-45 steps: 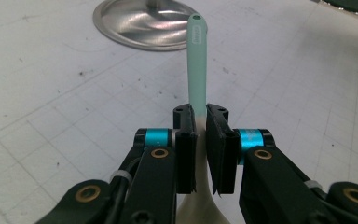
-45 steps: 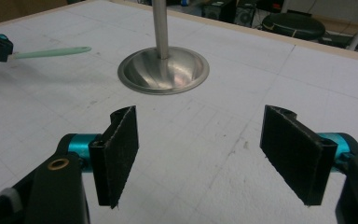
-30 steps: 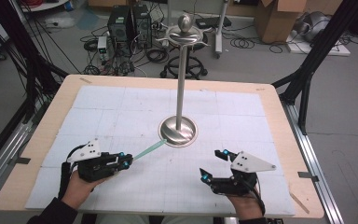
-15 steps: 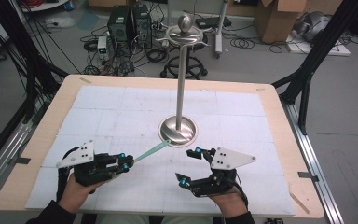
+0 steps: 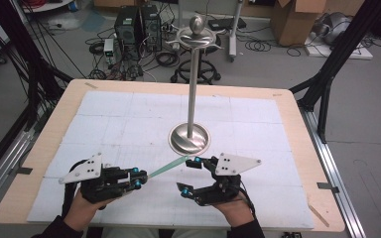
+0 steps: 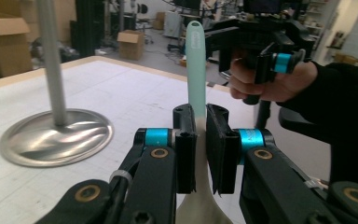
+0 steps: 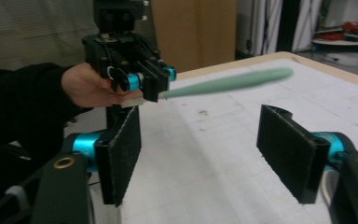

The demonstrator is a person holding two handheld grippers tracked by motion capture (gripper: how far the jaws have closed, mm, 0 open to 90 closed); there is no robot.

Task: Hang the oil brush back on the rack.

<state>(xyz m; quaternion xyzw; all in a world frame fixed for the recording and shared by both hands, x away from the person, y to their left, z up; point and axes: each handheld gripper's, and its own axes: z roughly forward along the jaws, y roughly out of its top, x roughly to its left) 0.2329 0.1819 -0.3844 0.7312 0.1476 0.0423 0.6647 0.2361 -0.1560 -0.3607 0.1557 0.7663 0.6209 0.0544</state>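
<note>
Left gripper (image 5: 134, 177) level, jaws clamping spatula (image 5: 167, 167), right gripper (image 5: 191, 175) alongside, jaws apart, just been closing

We are counting one pale green plastic spatula (image 5: 167, 167), one tall polished metal stand (image 5: 192, 94) with a round base, and two black handheld grippers on one wooden table (image 5: 297, 129).

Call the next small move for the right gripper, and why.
Probably ease the right gripper around the free tip of the mint-green spatula and close. The left gripper clamps its other end; the right jaws have been closing but hold nothing.
</note>
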